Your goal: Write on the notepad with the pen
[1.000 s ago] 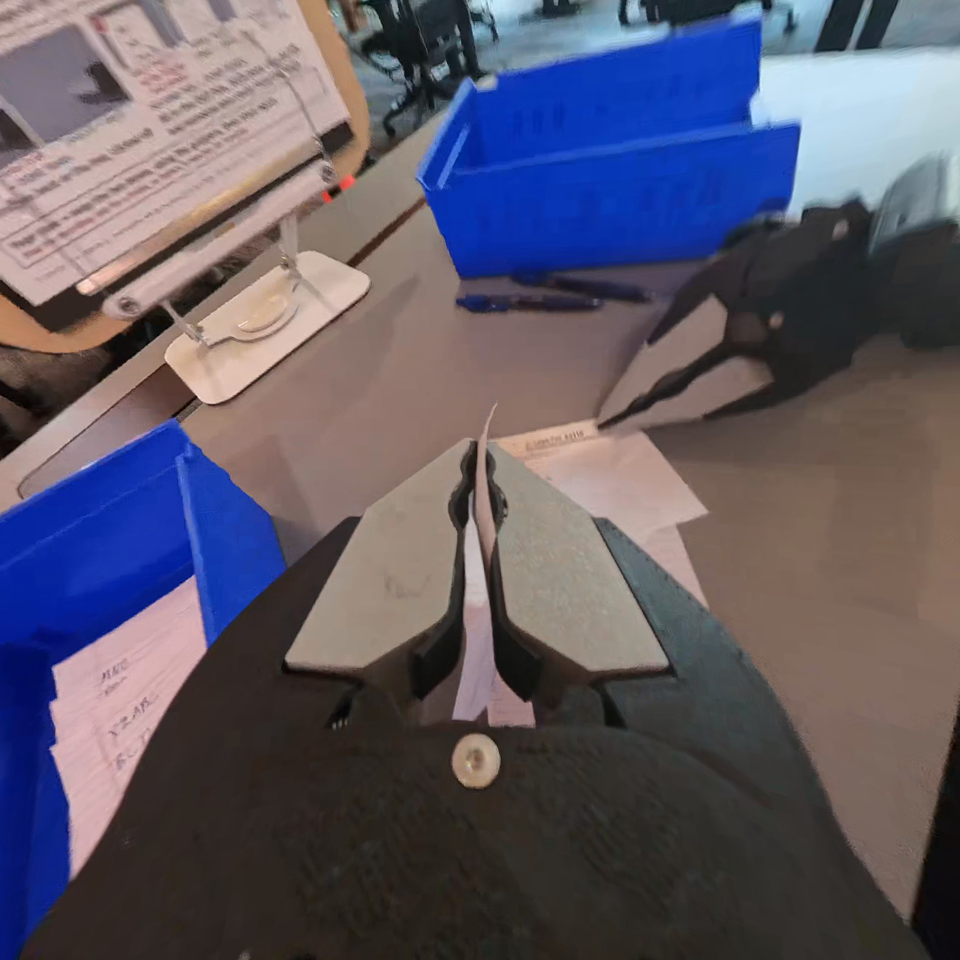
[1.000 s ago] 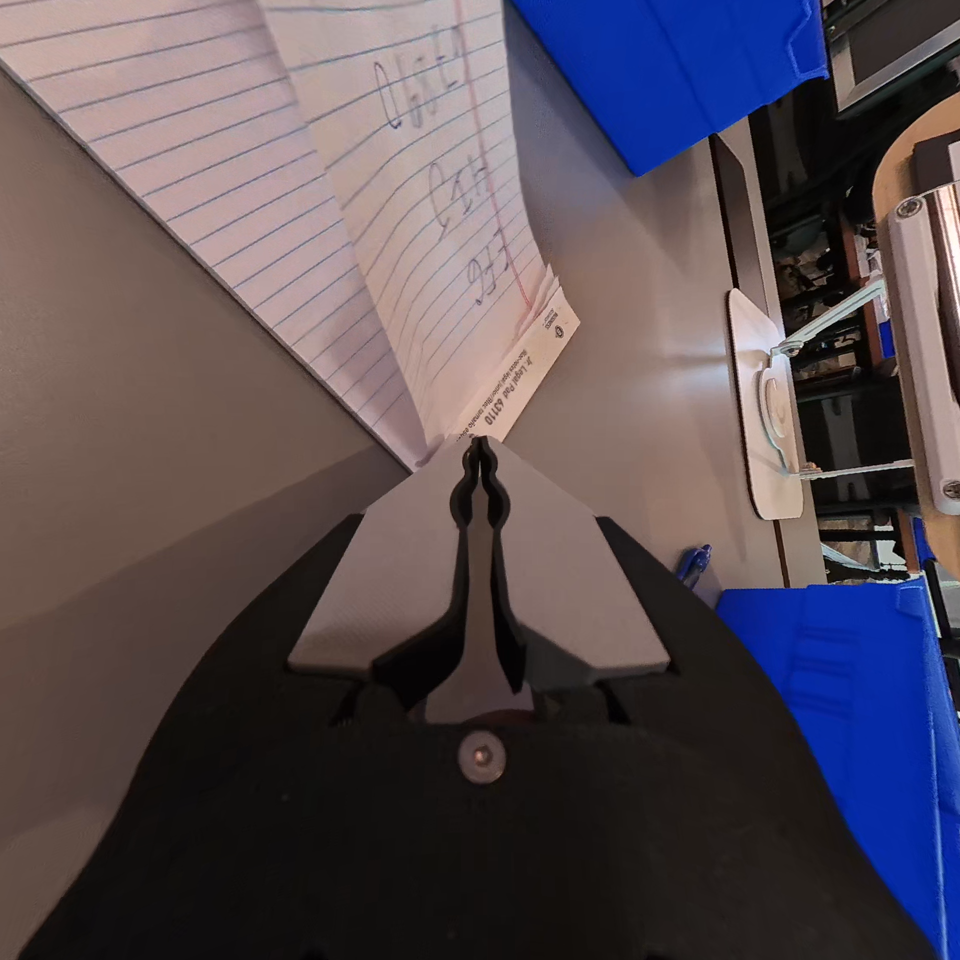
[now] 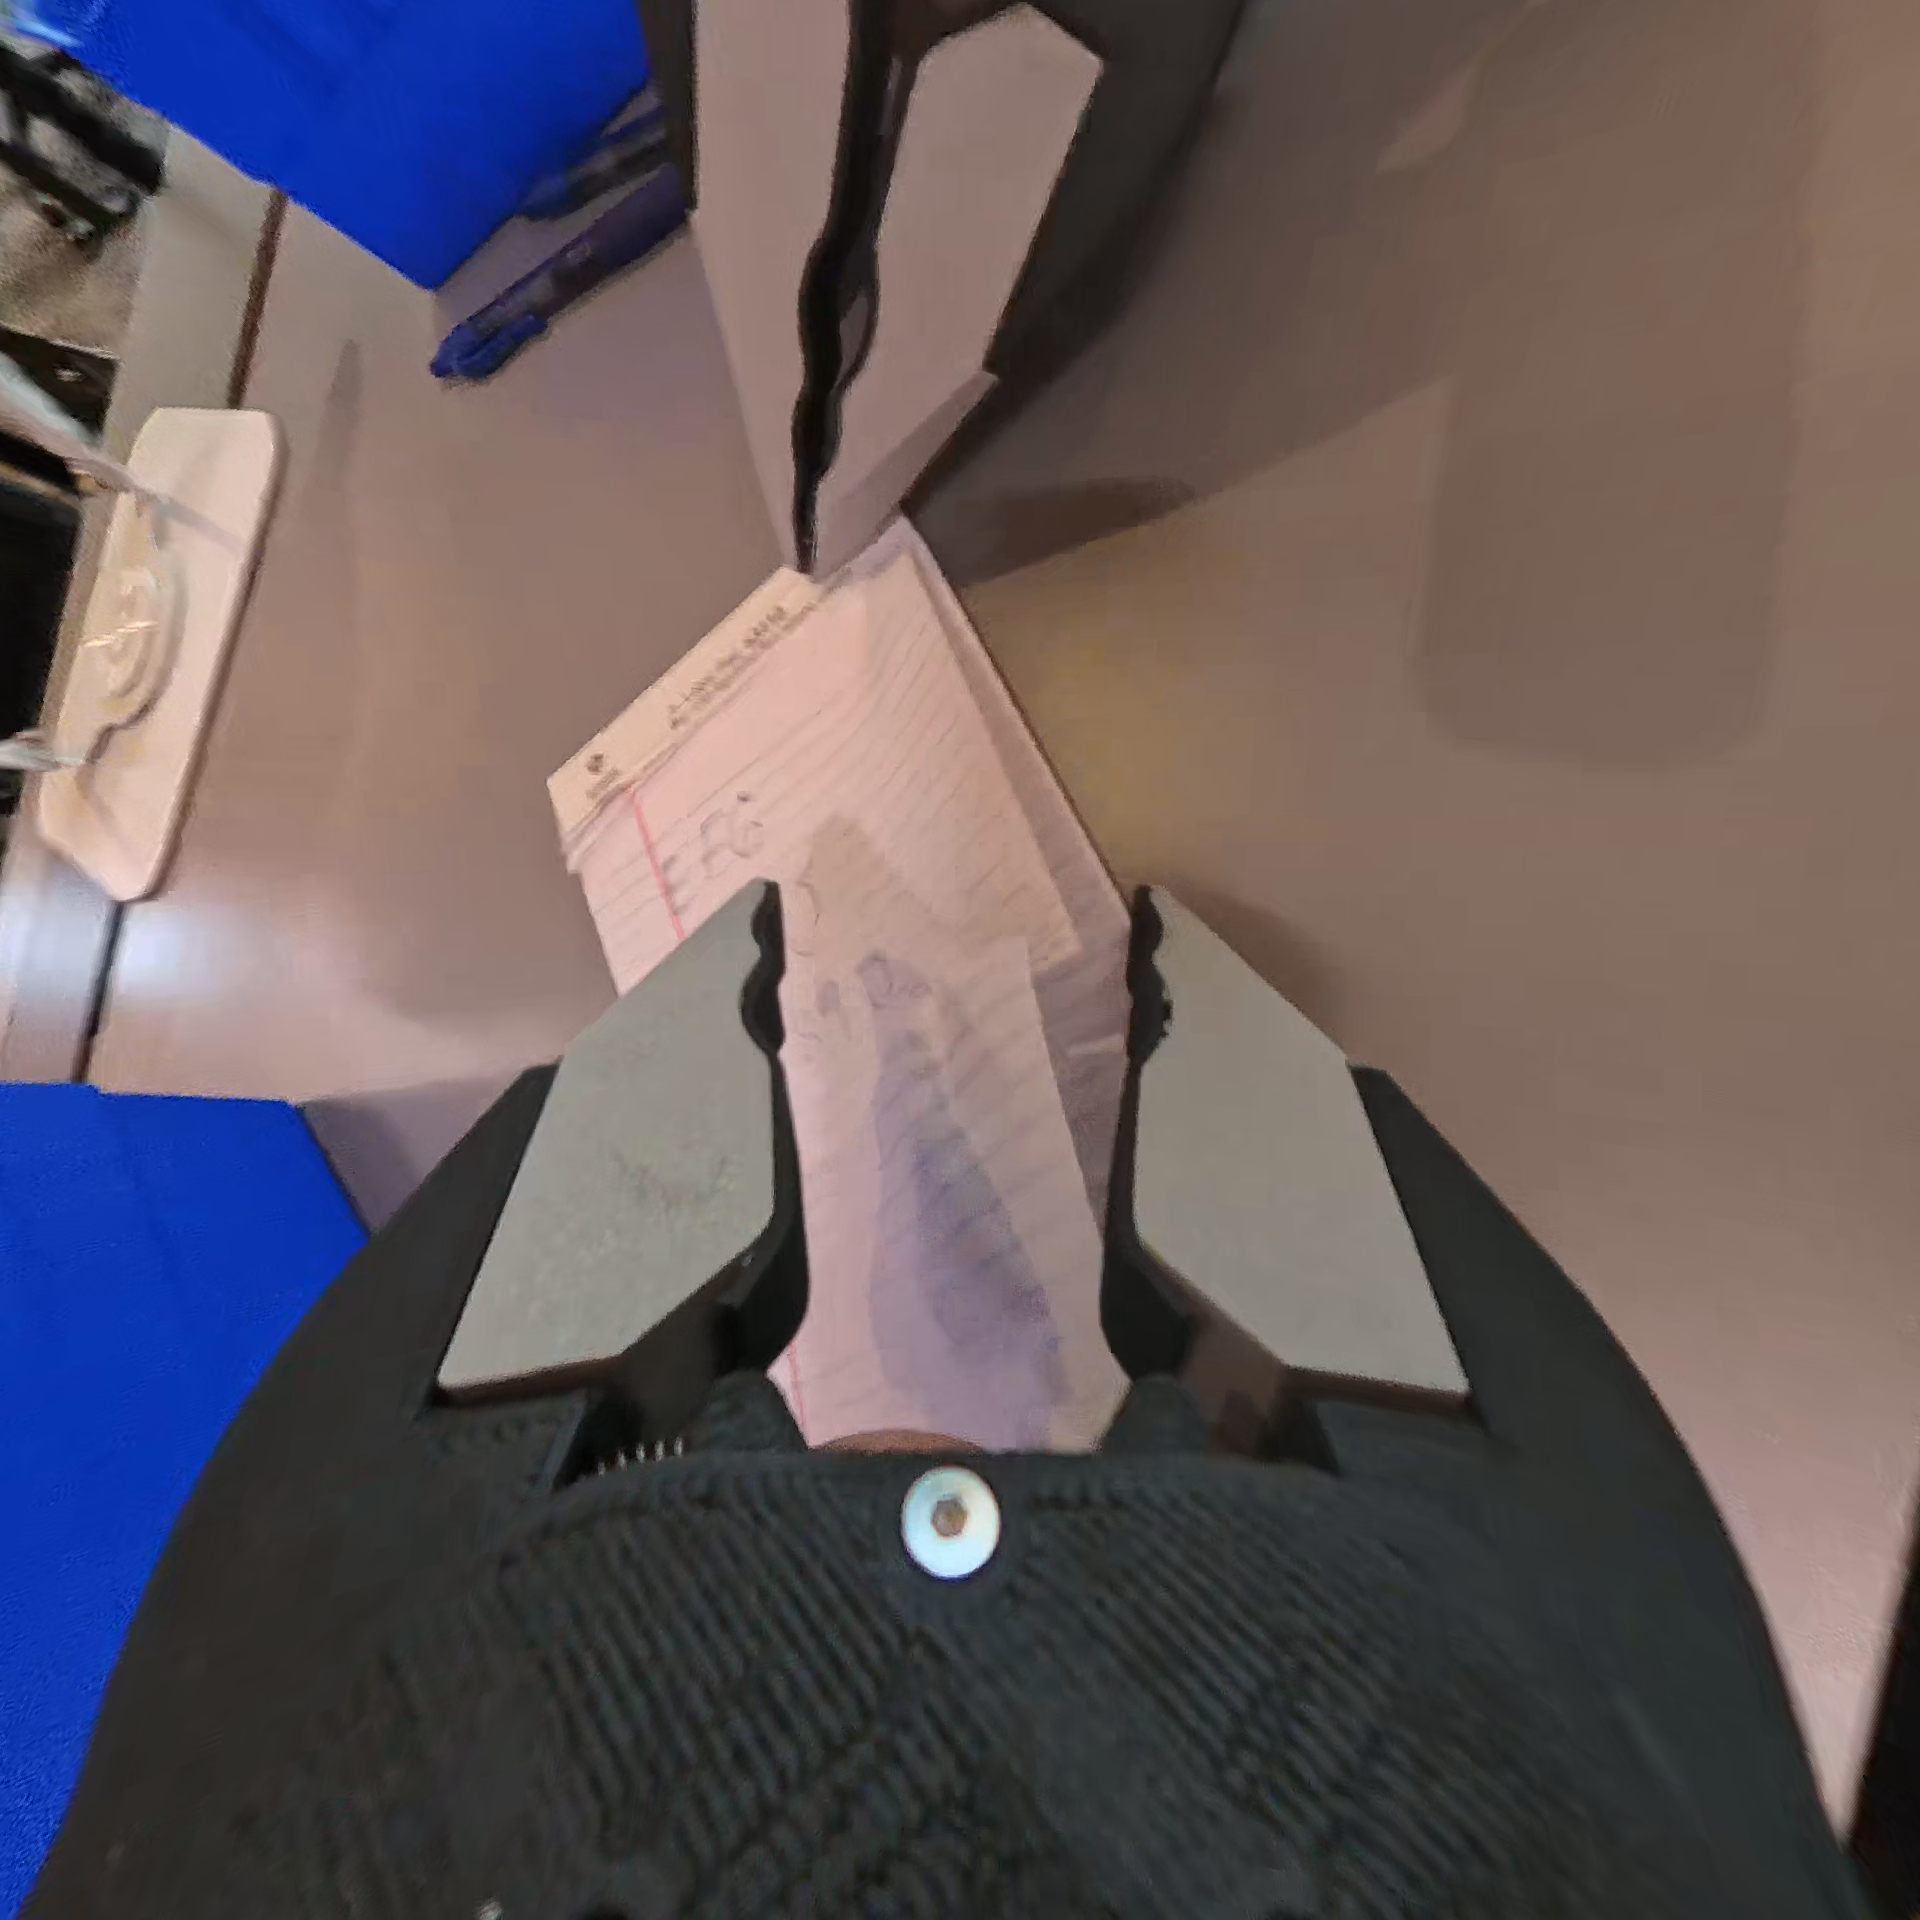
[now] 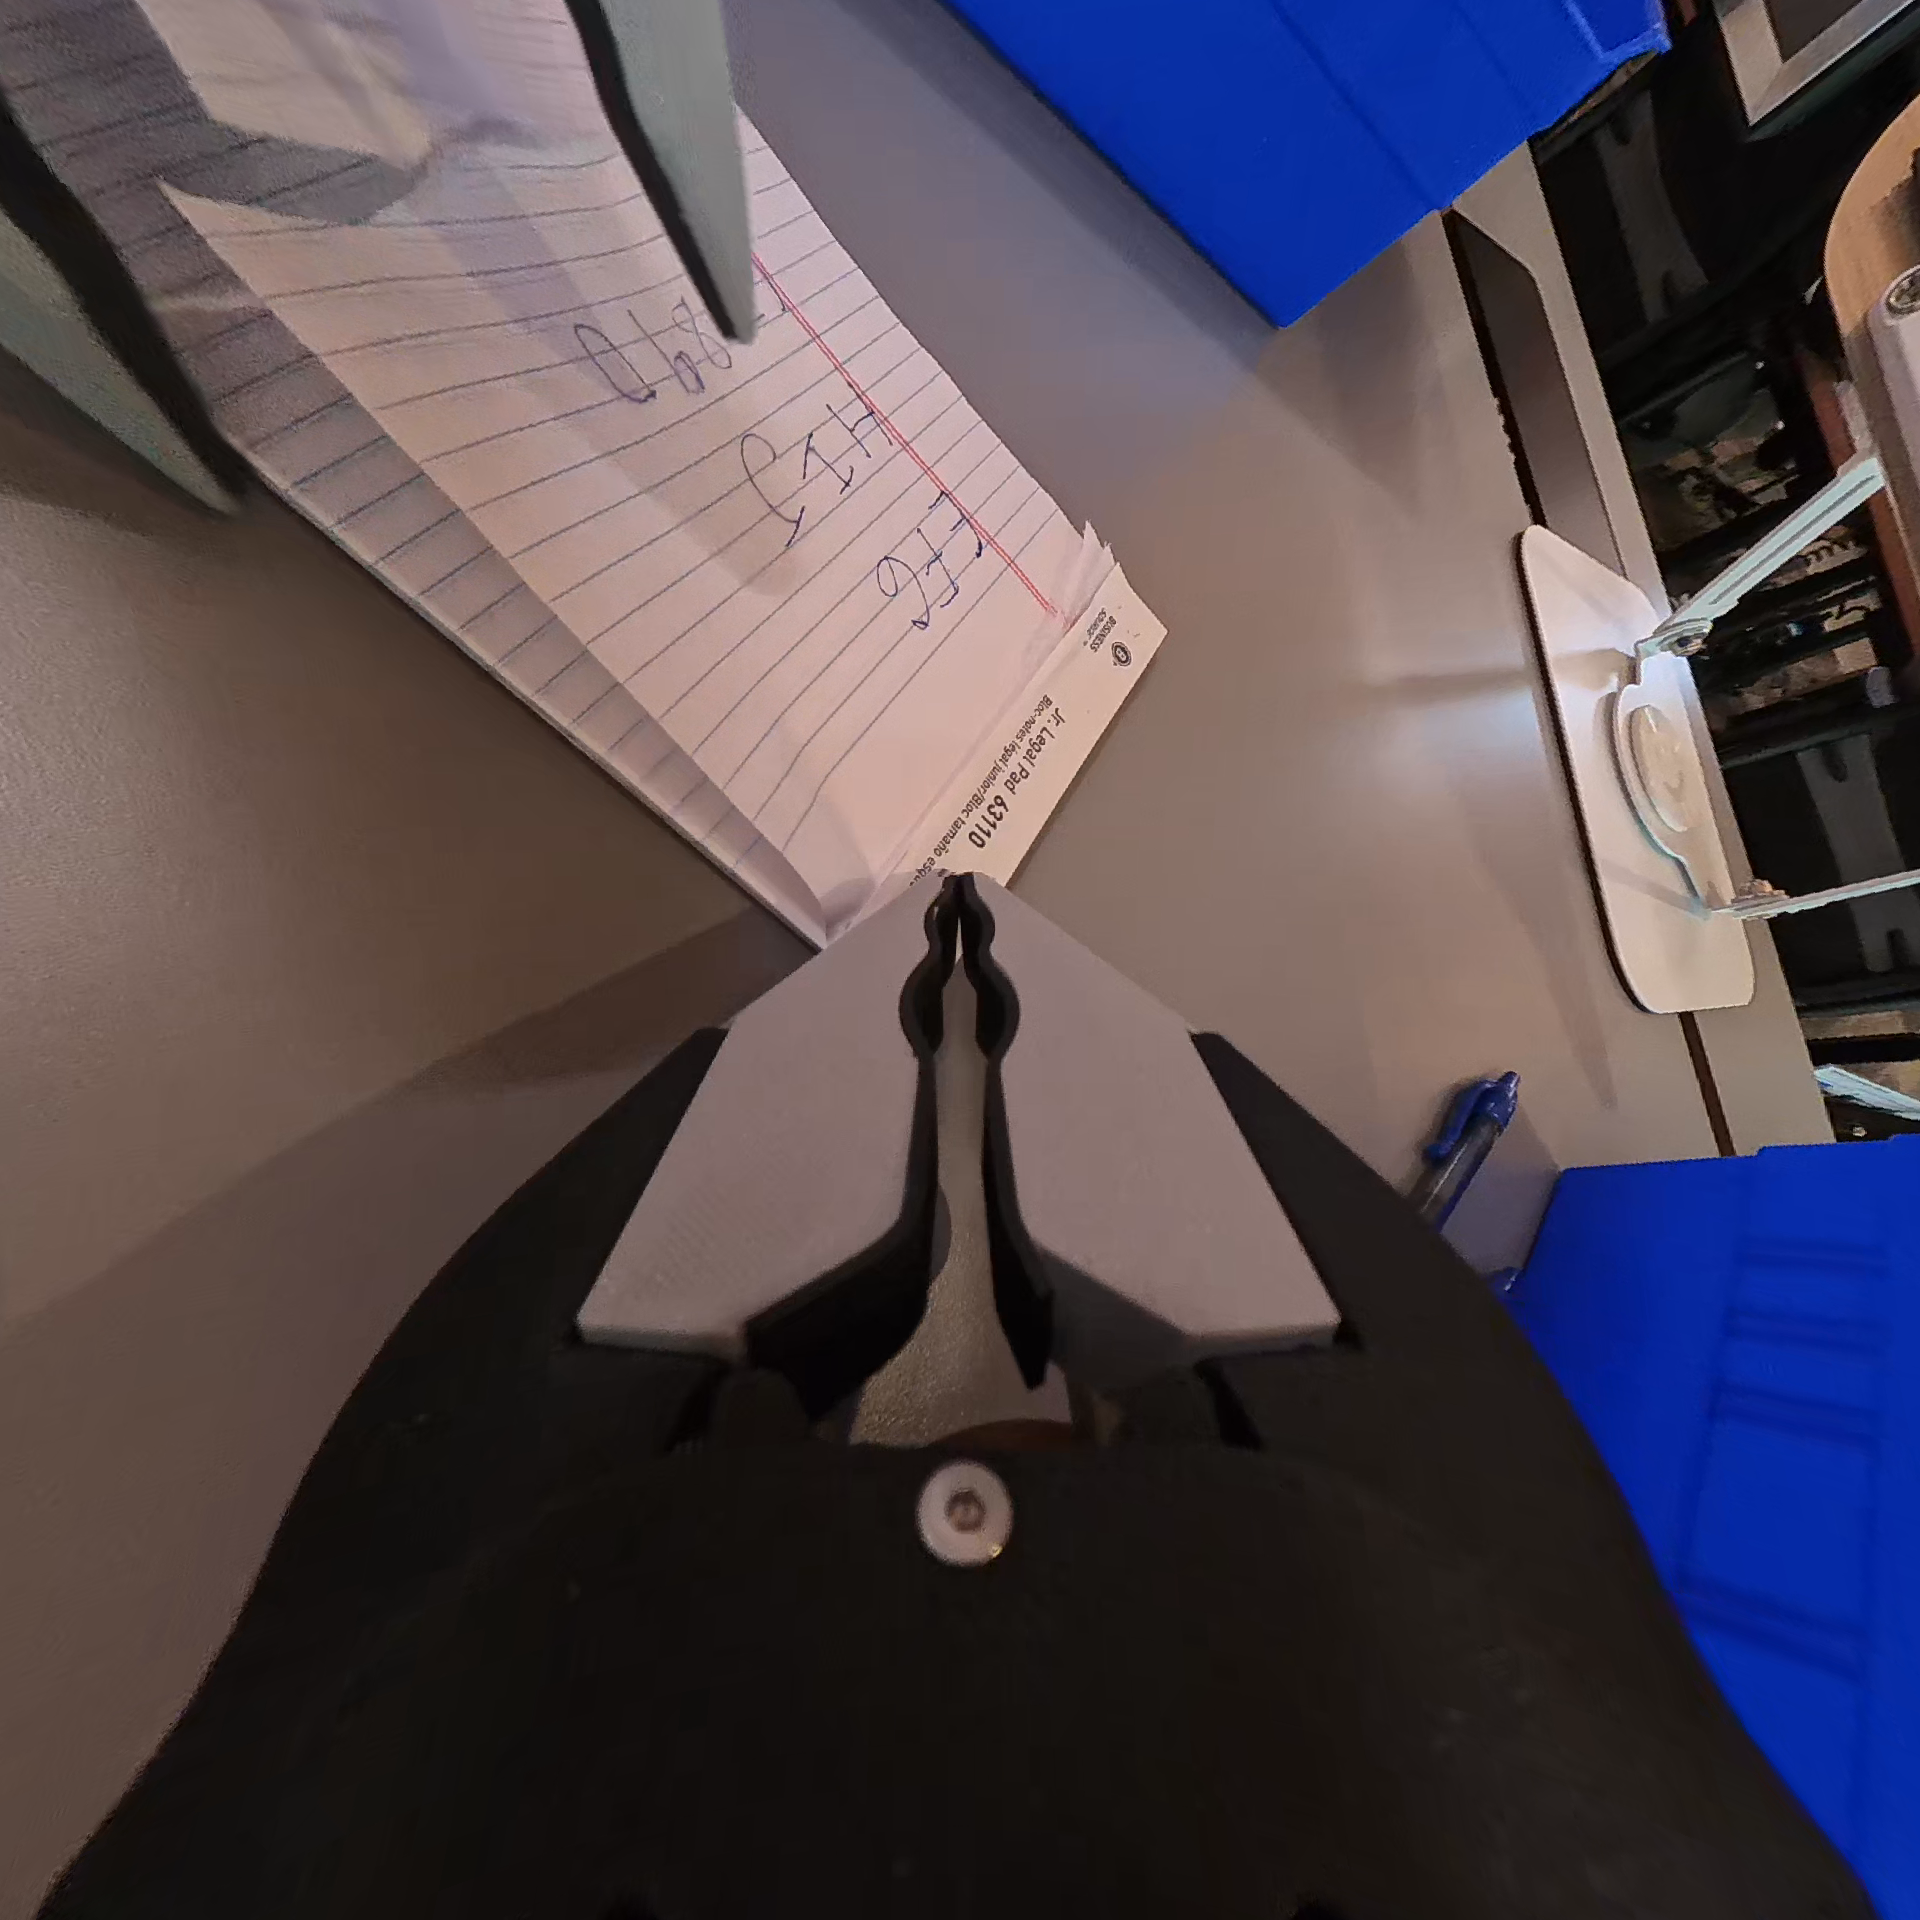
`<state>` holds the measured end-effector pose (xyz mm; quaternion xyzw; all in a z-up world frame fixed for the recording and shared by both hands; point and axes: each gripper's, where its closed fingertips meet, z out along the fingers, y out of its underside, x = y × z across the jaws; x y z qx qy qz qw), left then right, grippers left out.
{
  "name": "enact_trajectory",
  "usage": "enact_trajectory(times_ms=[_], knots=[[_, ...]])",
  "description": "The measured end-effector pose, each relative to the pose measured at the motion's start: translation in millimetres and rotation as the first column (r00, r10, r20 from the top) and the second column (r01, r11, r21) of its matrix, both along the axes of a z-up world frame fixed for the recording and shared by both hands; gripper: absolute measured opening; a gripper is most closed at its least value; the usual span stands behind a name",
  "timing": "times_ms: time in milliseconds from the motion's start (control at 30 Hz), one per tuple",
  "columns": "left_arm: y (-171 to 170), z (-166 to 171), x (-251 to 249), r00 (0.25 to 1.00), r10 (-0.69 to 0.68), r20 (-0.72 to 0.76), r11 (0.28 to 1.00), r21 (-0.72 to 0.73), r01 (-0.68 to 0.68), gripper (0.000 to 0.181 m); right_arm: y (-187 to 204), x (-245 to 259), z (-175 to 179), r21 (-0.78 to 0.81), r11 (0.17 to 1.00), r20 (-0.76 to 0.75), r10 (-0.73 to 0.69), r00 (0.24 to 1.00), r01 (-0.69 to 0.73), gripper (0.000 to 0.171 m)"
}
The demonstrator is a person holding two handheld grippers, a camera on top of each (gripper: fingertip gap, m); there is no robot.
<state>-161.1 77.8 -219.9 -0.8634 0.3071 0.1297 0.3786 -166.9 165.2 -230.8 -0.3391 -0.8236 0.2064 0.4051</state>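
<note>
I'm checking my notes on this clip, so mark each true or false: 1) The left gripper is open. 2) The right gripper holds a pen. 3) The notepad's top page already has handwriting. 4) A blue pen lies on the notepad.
1) True: the left gripper has its jaws spread above the notepad.
2) False: the right gripper is shut and holds no pen, its tips at the pad's bound edge.
3) True: blue handwriting shows.
4) False: the blue pen lies on the table, beside a blue bin.

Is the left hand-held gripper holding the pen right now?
No. The left hand-held gripper is open and empty above the notepad, while a blue pen lies on the table by a bin.
</note>
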Motion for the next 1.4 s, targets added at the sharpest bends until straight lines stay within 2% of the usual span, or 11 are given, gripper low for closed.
enact_trajectory(times_ms=[33, 167, 267, 433, 667, 800, 900, 933, 1000, 1167, 1400], knots=[[5.3, 1.4, -3.0, 1.000, 0.021, -0.012, 1.000, 0.016, -0.020, 0.068, 0.5, 0.3, 0.0, -0.008, 1.000, 0.003, -0.002, 1.000, 0.002, 0.000], [18.3, 1.9, -11.9, 0.997, 0.063, -0.035, 0.997, 0.043, -0.061, 0.057, 3.4, 1.8, -0.1, -0.027, 1.000, 0.013, -0.005, 1.000, 0.005, 0.000], [20.2, 5.2, -10.2, 0.998, 0.037, -0.050, 0.998, 0.052, -0.034, 0.048, 4.4, 2.8, -0.1, -0.010, 1.000, 0.012, 0.007, 1.000, -0.007, 0.000], [23.6, 17.3, -22.7, 0.999, 0.050, -0.014, 0.997, 0.056, -0.049, 0.048, 4.4, 2.8, -0.1, -0.024, 1.000, 0.020, 0.011, 1.000, -0.010, 0.000], [27.2, 8.0, -22.6, 0.999, 0.035, -0.006, 0.999, 0.029, -0.035, 0.051, 4.5, 2.8, -0.3, -0.029, 1.000, 0.023, 0.010, 1.000, -0.009, 0.000], [31.1, -0.4, -24.1, 0.998, 0.042, -0.040, 0.999, 0.021, -0.041, 0.046, 4.4, 2.8, -0.4, -0.028, 1.000, 0.024, 0.008, 1.000, -0.008, 0.000], [34.4, -3.2, -21.4, 0.997, 0.030, -0.073, 0.999, 0.029, -0.028, 0.026, 4.4, 2.7, -0.4, -0.018, 1.000, 0.024, 0.007, 1.000, -0.006, 0.000], [35.5, -3.9, -22.2, 0.995, 0.035, -0.090, 0.999, 0.032, -0.032, 0.007, 4.4, 2.6, -0.5, -0.014, 1.000, 0.023, 0.007, 1.000, -0.006, 0.000], [38.1, -4.3, -23.5, 0.994, 0.056, -0.094, 0.998, 0.042, -0.052, 0.000, 4.5, 2.7, -0.6, -0.006, 1.000, 0.022, 0.010, 1.000, -0.010, 0.000], [39.0, 4.5, -26.2, 0.989, 0.103, 0.105, 0.992, 0.065, -0.110, 0.000, 2.3, 4.1, -1.1, 0.092, 0.995, 0.012, 0.033, 0.999, -0.034, 0.000], [42.1, 3.8, -34.1, 0.963, 0.140, 0.230, 0.987, 0.051, -0.155, 0.000, 0.0, 4.8, -1.4, 0.315, 0.945, -0.022, 0.095, 0.995, -0.084, 0.000]])
